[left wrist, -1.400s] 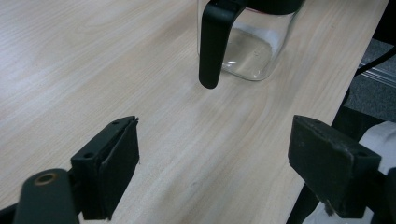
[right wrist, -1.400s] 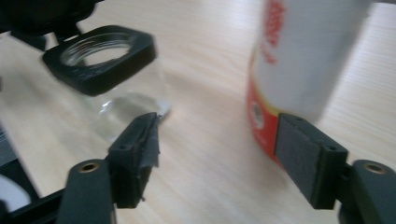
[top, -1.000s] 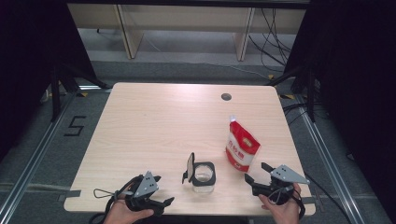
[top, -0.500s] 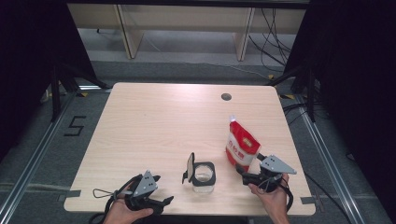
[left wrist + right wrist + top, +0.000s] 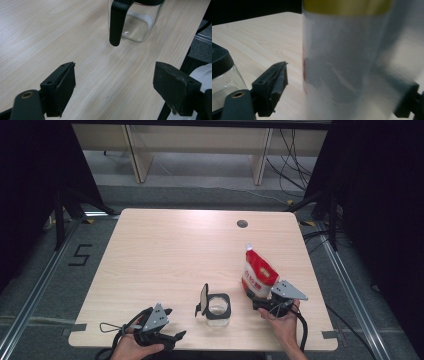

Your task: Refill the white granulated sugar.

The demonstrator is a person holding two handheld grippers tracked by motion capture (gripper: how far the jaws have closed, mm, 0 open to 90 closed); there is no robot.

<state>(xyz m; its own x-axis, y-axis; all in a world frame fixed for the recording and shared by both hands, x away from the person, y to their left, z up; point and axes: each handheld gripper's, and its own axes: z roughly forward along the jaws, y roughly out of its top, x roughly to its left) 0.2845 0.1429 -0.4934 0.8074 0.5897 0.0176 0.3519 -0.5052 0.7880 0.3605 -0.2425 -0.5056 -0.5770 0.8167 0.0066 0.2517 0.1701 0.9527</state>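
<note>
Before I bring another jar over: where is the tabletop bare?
Bare: the far half of the pale wooden table, back to its round cable hole. Crowded: the near edge, with the open glass jar, red-and-white pouch and both grippers.

A pale wooden table (image 5: 165,255) with a round cable hole (image 5: 242,224) is standing on a grey floor (image 5: 45,285). Black drapes (image 5: 30,175) are hanging at both sides. Cables (image 5: 295,150) are trailing beneath a light shelf frame (image 5: 135,150) behind.
</note>
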